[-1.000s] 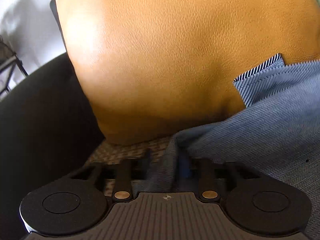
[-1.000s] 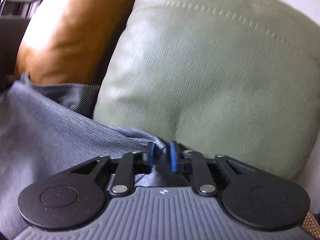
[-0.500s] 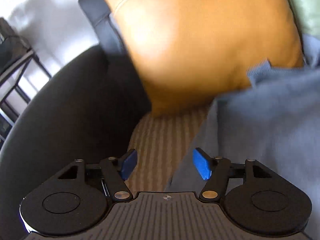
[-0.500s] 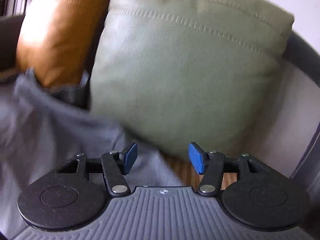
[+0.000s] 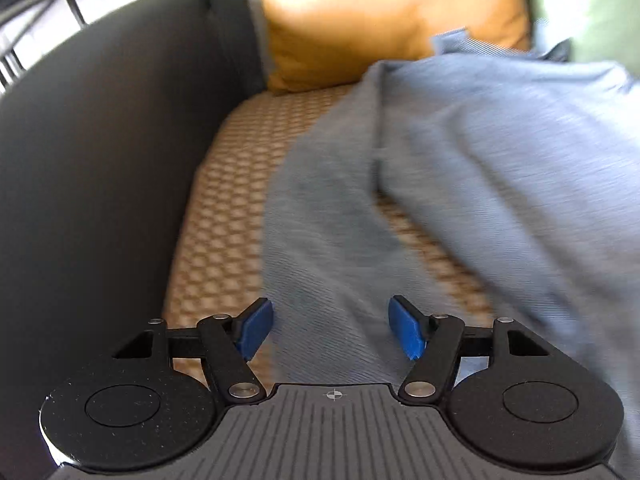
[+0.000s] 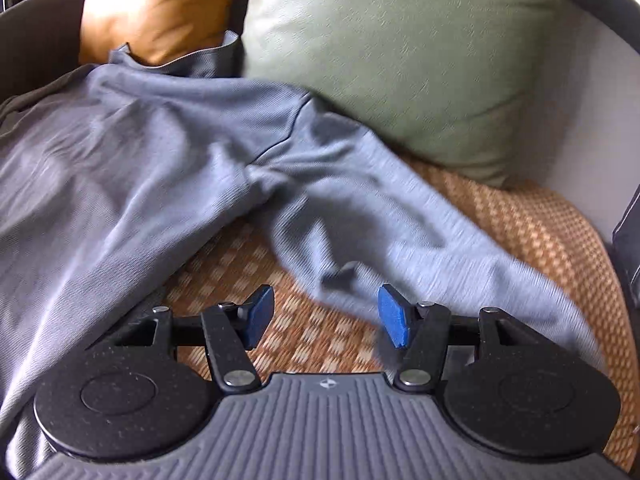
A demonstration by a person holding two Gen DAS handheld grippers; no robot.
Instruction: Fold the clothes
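Note:
A grey-blue long-sleeved shirt (image 5: 500,160) lies spread on a woven seat mat (image 5: 224,200), its collar end against the cushions. In the left wrist view one sleeve (image 5: 320,240) runs down toward me and passes under my left gripper (image 5: 331,330), which is open and hovers above the cloth without pinching it. In the right wrist view the shirt body (image 6: 140,160) fills the left side and the other sleeve (image 6: 400,220) slants down to the right. My right gripper (image 6: 327,316) is open over the mat, and its right pad (image 6: 394,316) sits close to the sleeve's edge.
An orange cushion (image 5: 380,20) and a green cushion (image 6: 400,60) lean against the seat back behind the shirt. A dark rounded armrest (image 5: 100,160) borders the left side. A pale wall of the seat (image 6: 592,100) borders the right. Bare woven mat (image 6: 540,220) shows beside the right sleeve.
Both grippers were shut on shirt fabric close to the cushions. They have let go, opened and pulled back, so the sleeves and the mat have come into view.

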